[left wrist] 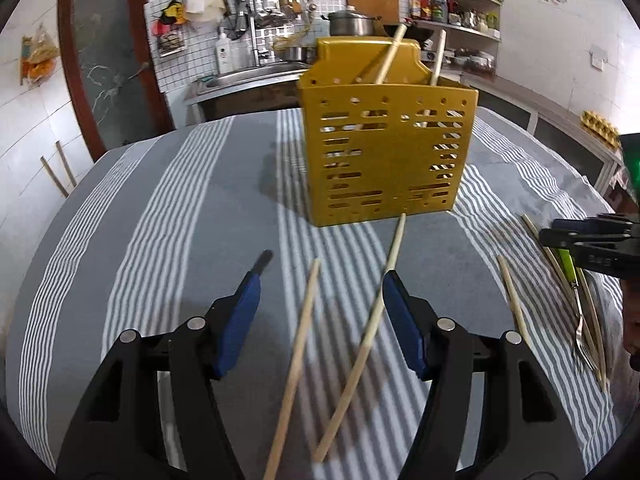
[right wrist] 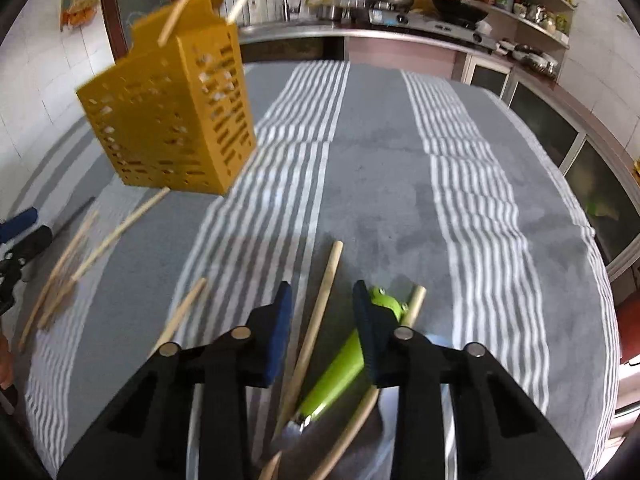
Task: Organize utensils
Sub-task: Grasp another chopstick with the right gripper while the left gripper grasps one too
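Already, a few chopsticks stand inside the yellow caddy (left wrist: 384, 152) on the striped worktop (left wrist: 168, 240). Most utensils remain loose: two chopsticks (left wrist: 352, 332) lie near the left gripper (left wrist: 320, 280), and more chopsticks (right wrist: 316, 328) surround a green-handled fork (right wrist: 340, 372) beneath the right gripper (right wrist: 322, 300). So the sorting looks barely begun. Both grippers tilt downward toward the cloth. The left jaws stand wide open and empty; the right jaws are narrower, straddling one chopstick without pressing it.
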